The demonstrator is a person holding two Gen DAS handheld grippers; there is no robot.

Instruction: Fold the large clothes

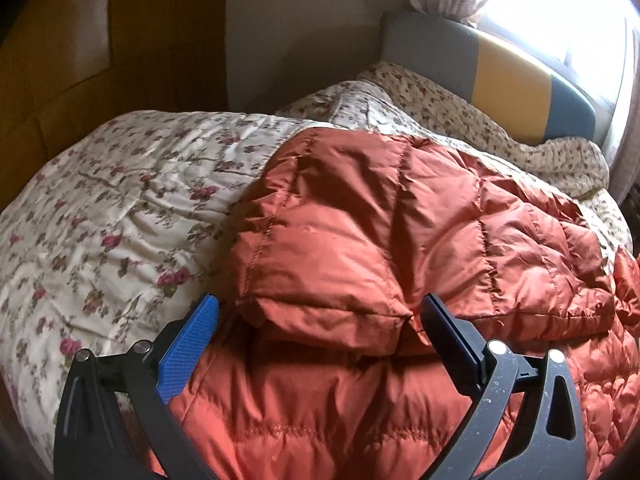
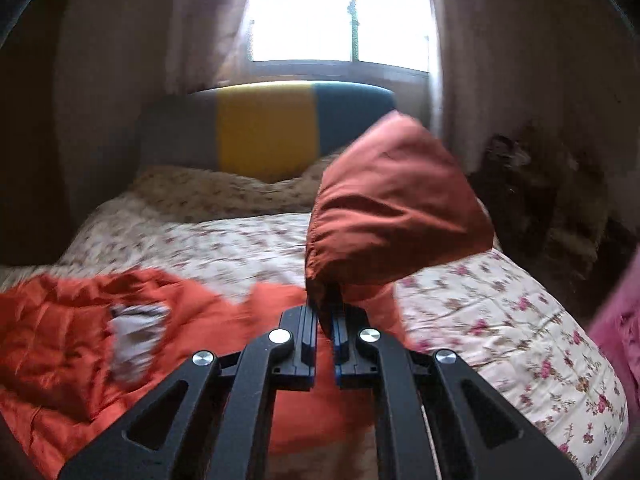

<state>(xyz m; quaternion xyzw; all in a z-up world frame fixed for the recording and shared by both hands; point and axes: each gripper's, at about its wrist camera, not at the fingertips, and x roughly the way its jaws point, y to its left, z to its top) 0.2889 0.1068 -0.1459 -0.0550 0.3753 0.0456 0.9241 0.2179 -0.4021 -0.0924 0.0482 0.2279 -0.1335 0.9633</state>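
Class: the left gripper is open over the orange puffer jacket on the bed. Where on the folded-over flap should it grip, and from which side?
Grip the flap of the jacket at its near hemmed edge, probably coming from the front: that edge lies puffed up between the left gripper fingers. The right gripper already holds another part.

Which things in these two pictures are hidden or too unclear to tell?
- Right wrist view: how much sleeve the right gripper pinches; cloth covers the fingertips.
- Right wrist view: pale patch on the jacket; motion blur.
- Left wrist view: the jacket's far side; cut off by the right edge.
- Window: overexposed.
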